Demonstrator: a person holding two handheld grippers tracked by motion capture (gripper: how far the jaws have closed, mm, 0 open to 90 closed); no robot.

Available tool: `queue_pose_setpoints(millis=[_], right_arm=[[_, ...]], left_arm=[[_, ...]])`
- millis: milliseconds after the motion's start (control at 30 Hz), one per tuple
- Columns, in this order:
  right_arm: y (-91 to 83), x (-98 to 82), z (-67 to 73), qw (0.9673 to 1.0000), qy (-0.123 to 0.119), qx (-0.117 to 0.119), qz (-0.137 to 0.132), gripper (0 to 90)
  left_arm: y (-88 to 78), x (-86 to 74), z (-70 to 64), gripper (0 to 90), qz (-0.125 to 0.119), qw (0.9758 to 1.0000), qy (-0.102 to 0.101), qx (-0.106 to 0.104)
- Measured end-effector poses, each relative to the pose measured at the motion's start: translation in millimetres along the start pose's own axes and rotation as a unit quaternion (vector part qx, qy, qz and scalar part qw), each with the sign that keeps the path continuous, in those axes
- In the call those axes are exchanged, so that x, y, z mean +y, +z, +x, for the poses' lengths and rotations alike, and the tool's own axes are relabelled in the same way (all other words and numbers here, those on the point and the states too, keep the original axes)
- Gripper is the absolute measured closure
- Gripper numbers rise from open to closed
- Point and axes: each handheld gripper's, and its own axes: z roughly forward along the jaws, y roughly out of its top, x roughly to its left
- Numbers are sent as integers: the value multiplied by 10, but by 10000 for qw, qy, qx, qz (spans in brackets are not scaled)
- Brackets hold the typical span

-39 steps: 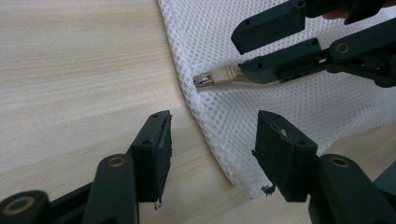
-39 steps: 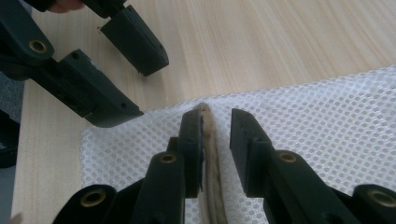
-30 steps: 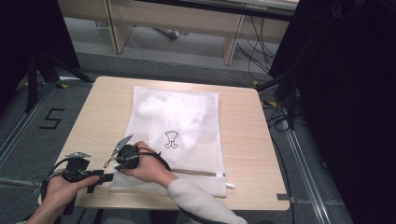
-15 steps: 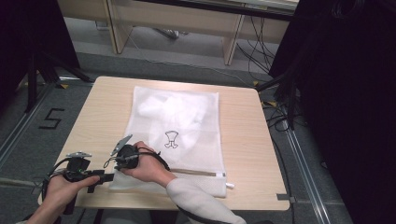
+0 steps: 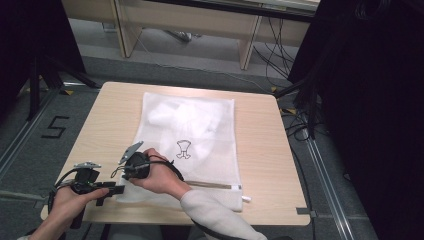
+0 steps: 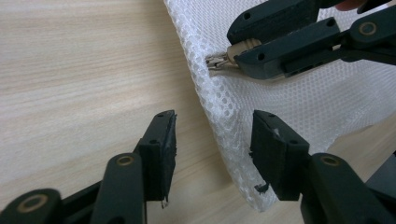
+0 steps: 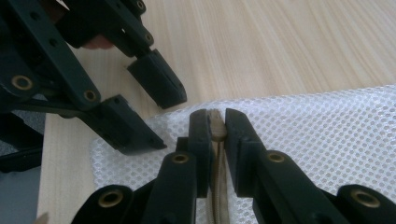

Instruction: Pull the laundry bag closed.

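A white mesh laundry bag [image 5: 200, 125] holding a white garment lies flat on the wooden table [image 5: 265, 150]. Its zipper runs along the near edge. My right gripper [image 7: 215, 116], reaching across to the bag's near left corner [image 5: 125, 175], is shut on the beige zipper pull [image 7: 217, 128], having closed on it within the last second. My left gripper [image 6: 212, 140] stands open astride that corner of the mesh [image 6: 299, 102]; its jaws have just been closing with the bag's edge between them. One pad [image 6: 273, 149] sits against the mesh, the other stands apart.
The zipper's far end [image 5: 245, 198] lies at the bag's near right corner. The table's near edge runs just under both hands. Bare wood flanks the bag left and right. A floor marking "5" [image 5: 54, 127] lies left of the table, and cables [image 5: 300, 125] run at the right.
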Motion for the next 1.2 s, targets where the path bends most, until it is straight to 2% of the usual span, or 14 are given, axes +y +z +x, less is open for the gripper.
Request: queue_pose_setpoints(millis=[67,167,200,300,367,400,433,667,700,733,833,1033,1167,1200], right_arm=[[-27,8,4,10000,41,25,5,822],[-40,16,3,10000,-15,-4,-36,822],[-49,21,18,10000,38,16,-38,822],[-54,26,10,10000,-40,-4,-50,822],[-67,27,17,10000,-1,-7,-49,822],[-71,26,21,10000,34,-6,-58,822],[-77,29,11,10000,-29,-10,-88,822],[-102,37,22,9999,28,-15,-98,822],[-104,34,16,9999,-6,-26,-121,822],[-106,30,21,9999,14,-36,-101,822],[-108,21,9,9999,-54,-24,-92,822],[-134,-12,10,9999,-56,-40,-119,823],[-136,-44,7,9999,-30,-36,-115,823],[-133,-60,-2,9999,-90,-35,-111,823]], left_arm=[[5,7,9,518,74,10000,65,-10],[21,14,9,522,74,9999,43,-77],[35,18,-4,536,11,9999,-33,-102],[67,37,-12,548,21,9999,32,-134],[85,43,-14,593,81,9998,54,-190],[94,40,-17,606,85,9996,-4,-253],[100,30,-26,626,51,9995,-66,-299],[103,56,-9,699,91,9990,-138,-427],[107,57,-10,743,75,9989,-180,-424],[105,64,0,766,118,9984,-215,-515],[101,70,-3,827,87,9978,-296,-579],[67,83,-12,855,27,9972,-388,-636],[62,86,-11,857,60,9970,-382,-663],[59,87,-12,858,56,9969,-400,-673]])
